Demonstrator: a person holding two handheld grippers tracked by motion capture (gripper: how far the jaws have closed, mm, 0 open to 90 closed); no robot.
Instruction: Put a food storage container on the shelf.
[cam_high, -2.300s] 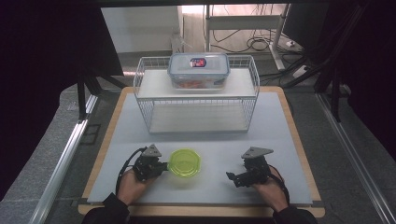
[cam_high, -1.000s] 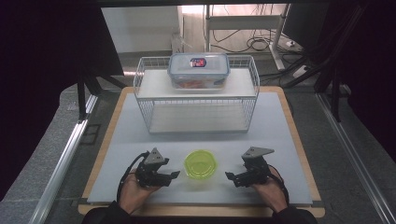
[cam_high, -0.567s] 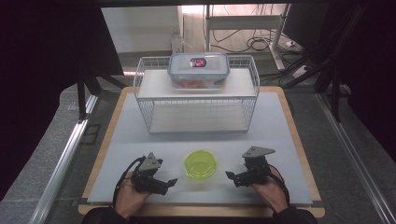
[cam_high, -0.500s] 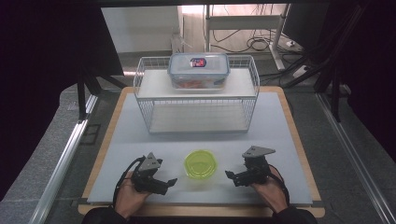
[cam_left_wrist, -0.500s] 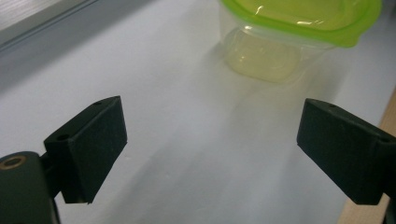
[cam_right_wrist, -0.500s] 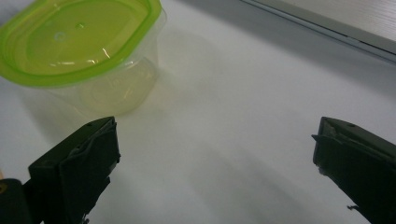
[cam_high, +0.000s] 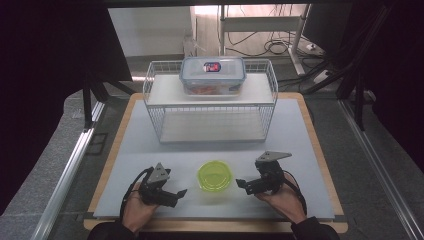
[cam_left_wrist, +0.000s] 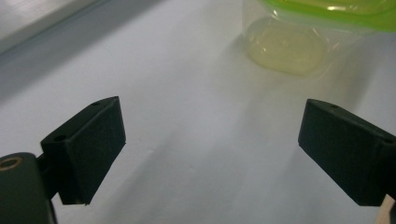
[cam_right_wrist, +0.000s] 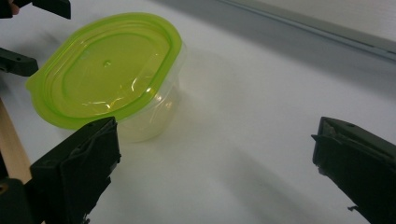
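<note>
High view tells me both sets of fingers, left (cam_high: 181, 192) and right (cam_high: 240, 183), are spread beside the green-lidded tub (cam_high: 215, 176), the left having just opened empty; next I'd close in and grasp it.

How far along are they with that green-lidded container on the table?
The green-lidded container sits on the white mat, lid on, apart from both grippers. The left gripper has just opened, nothing between its fingers; the right gripper is open beside it. Any next grasp is still ahead.

Green-lidded clear tub (cam_high: 215, 175) upright on table; seemingly empty.
</note>
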